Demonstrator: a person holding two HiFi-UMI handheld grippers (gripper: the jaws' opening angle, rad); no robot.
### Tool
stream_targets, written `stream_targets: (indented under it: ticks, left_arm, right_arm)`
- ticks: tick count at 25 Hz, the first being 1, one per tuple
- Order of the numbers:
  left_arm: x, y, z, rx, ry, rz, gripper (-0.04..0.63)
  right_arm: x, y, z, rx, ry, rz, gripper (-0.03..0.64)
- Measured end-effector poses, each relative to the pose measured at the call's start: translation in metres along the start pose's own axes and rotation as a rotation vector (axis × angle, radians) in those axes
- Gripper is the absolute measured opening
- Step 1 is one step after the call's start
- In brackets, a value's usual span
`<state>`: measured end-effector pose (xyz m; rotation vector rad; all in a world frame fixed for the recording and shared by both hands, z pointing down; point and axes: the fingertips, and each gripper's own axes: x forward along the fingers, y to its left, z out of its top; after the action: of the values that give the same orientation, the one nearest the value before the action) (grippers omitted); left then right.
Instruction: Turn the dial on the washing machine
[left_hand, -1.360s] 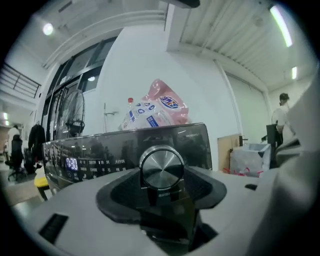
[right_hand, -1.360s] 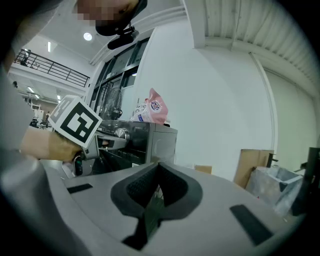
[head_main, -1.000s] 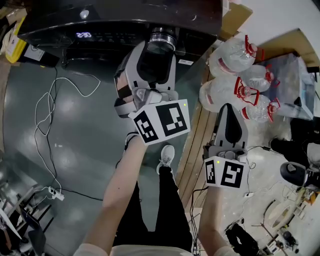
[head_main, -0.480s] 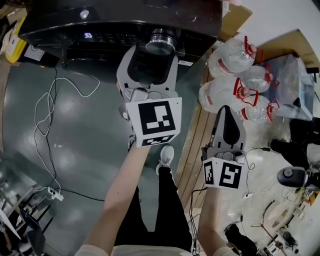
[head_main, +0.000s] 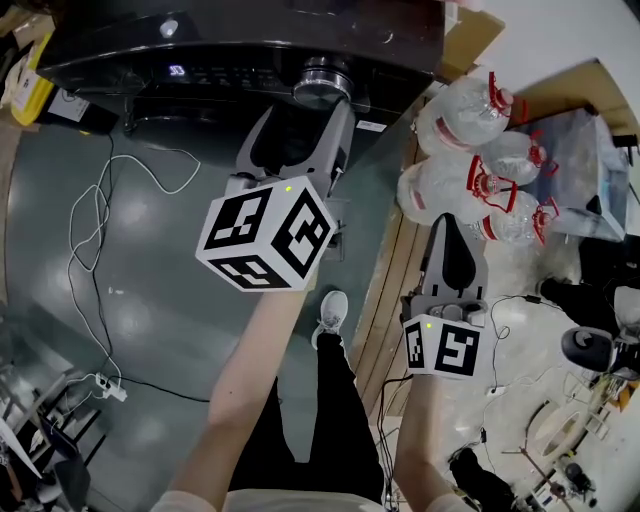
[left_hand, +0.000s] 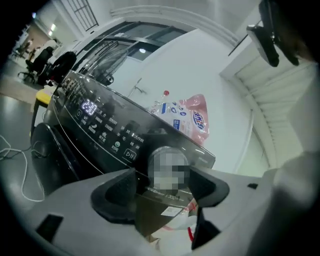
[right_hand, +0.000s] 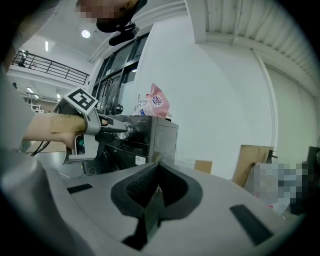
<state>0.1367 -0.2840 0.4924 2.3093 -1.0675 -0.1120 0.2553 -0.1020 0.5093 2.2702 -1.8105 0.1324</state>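
Observation:
The black washing machine (head_main: 200, 45) stands at the top of the head view, with its silver dial (head_main: 322, 80) on the front panel. My left gripper (head_main: 308, 112) is open at the dial. In the left gripper view the dial (left_hand: 169, 167) sits between the two dark pads (left_hand: 120, 192), with a gap at the left pad. These jaws have just been opening. The lit display (left_hand: 89, 106) glows left of the dial. My right gripper (head_main: 452, 222) hangs to the right, away from the machine, shut with nothing in it (right_hand: 157, 187). From there I see the left gripper (right_hand: 107, 124) at the dial (right_hand: 127, 131).
Large water bottles with red caps (head_main: 470, 150) lie right of the machine. A pink detergent bag (left_hand: 187, 117) rests on top of it. White cables (head_main: 100, 230) and a power strip (head_main: 110, 388) trail over the grey floor at left. Cardboard (right_hand: 250, 162) leans on the right wall.
The left gripper has rolled about its own axis, so its marker cube now faces left and down. Its jaws stand wider around the dial. The right gripper has not moved.

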Motion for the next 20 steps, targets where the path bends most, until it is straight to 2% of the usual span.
stream_targets:
  ticks: [6,7,8,12,15,18,20]
  left_arm:
    - [0.010,-0.008,0.006,-0.170,-0.004,-0.056,0.313]
    - [0.011,-0.008,0.006,-0.176,-0.004,-0.058,0.306]
    - [0.011,-0.007,0.007,-0.173,-0.004,-0.057,0.267]
    - [0.011,-0.007,0.008,-0.164,-0.011,-0.063,0.267]
    - [0.011,-0.007,0.006,-0.117,-0.016,-0.061,0.268]
    - [0.012,-0.011,0.002,0.008,-0.001,-0.040,0.268]
    - [0.012,-0.012,0.001,0.064,0.000,-0.032,0.269]
  right_arm:
    - [0.001,0.001,-0.003,-0.002,0.008,0.004,0.003]
    - [0.002,0.001,-0.004,-0.003,0.009,0.006,0.003]
    - [0.002,0.001,-0.004,-0.004,0.010,0.009,0.003]
    - [0.002,-0.001,-0.005,-0.006,0.008,0.009,0.003]
    - [0.003,0.000,-0.008,-0.001,0.014,0.013,0.003]
    - [0.000,0.001,-0.010,-0.001,0.020,0.019,0.003]
    - [-0.001,0.003,-0.012,0.000,0.023,0.022,0.003]
